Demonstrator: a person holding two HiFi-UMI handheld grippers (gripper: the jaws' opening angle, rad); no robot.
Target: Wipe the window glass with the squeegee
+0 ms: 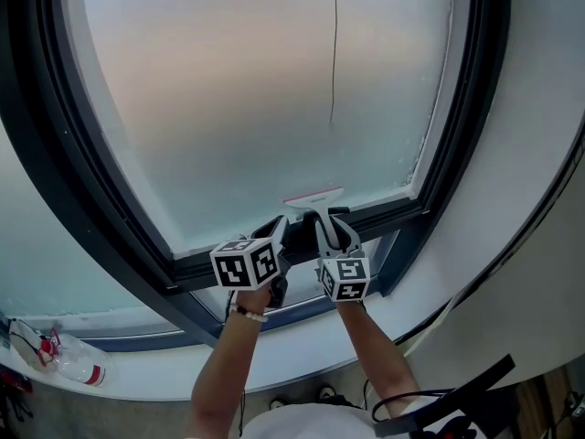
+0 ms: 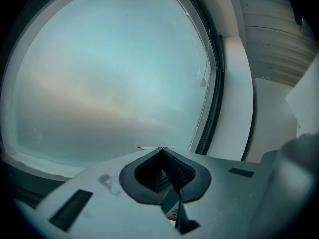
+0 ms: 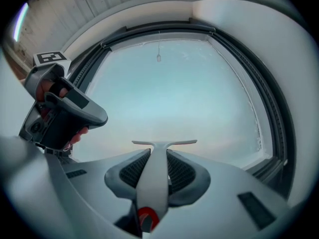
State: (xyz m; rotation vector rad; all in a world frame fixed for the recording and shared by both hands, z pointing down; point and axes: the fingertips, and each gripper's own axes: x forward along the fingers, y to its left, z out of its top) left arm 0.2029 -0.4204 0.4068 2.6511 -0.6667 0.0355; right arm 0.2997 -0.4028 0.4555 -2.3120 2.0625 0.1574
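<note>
Two grippers are hanging low at the glass (image 1: 256,99), close beside each other. Your right gripper (image 3: 158,156) is clamping the squeegee (image 3: 155,176) by its handle. The handle is pointing straight out from the jaws, and the blade is lying across, left to right, at the bottom edge of the glass, just above the frame (image 1: 393,216). Your left gripper (image 2: 162,152) is closed on nothing, just left of it. Nearly all the glass is lying above the blade, so I think the right hand is needing to go up first.
</note>
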